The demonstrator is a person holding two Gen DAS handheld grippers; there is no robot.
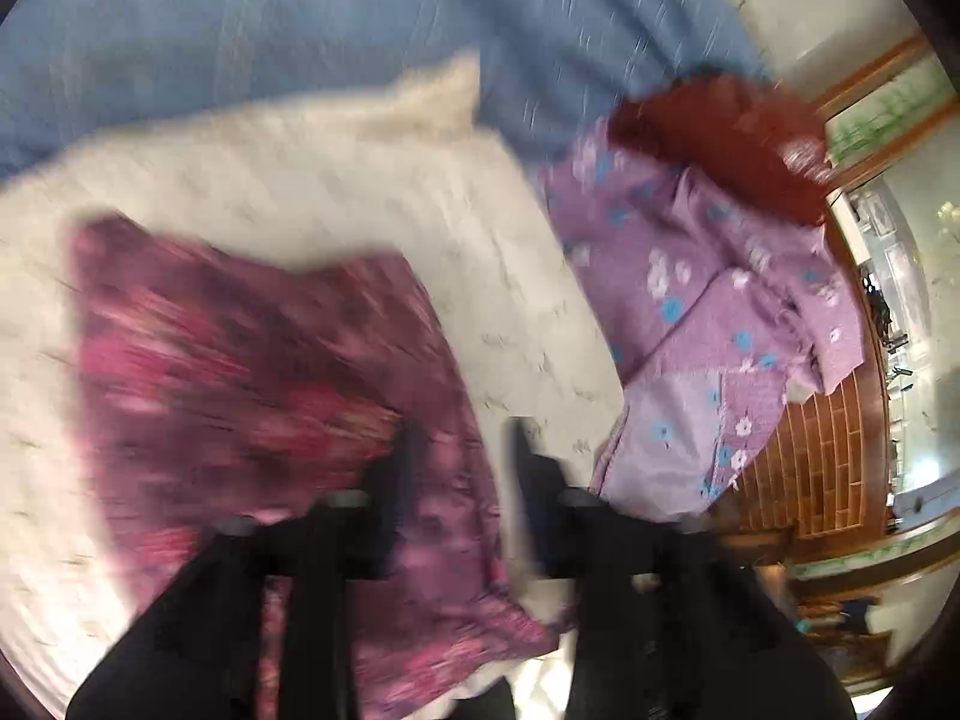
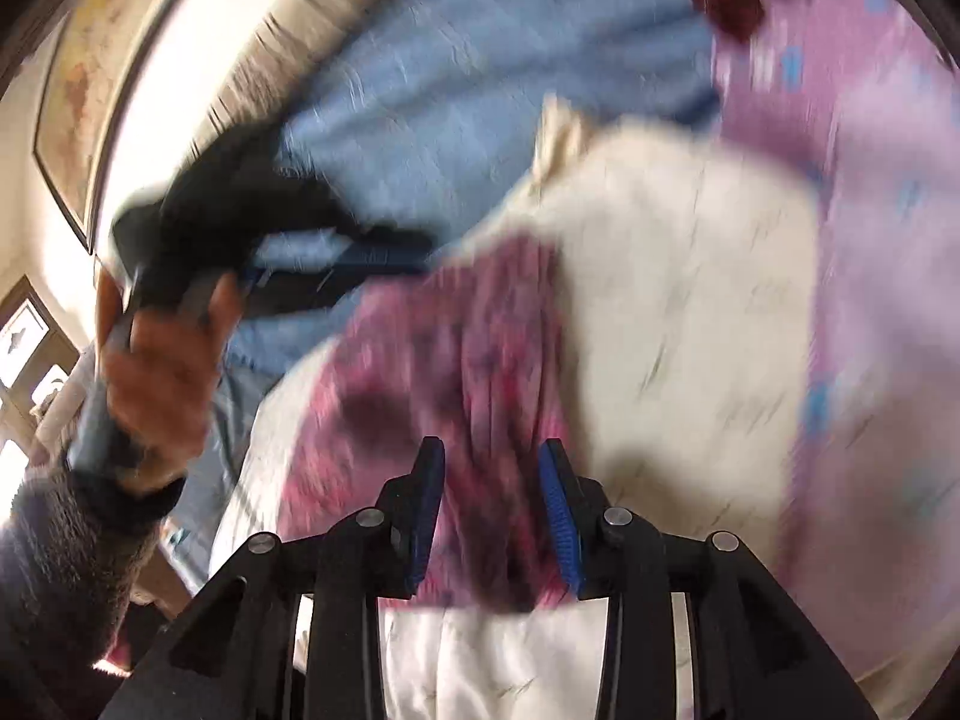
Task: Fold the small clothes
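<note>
Both tools stood open and empty: right tool (image 2: 491, 516) hovered directly over the magenta garment (image 2: 444, 372), apparently nearer it than the left tool (image 1: 462, 456).

Bedding and room surroundings

A blue bedsheet (image 1: 240, 30) was spread under a cream quilt (image 1: 336, 180); a framed picture (image 2: 78, 102) was hung on the wall.
</note>
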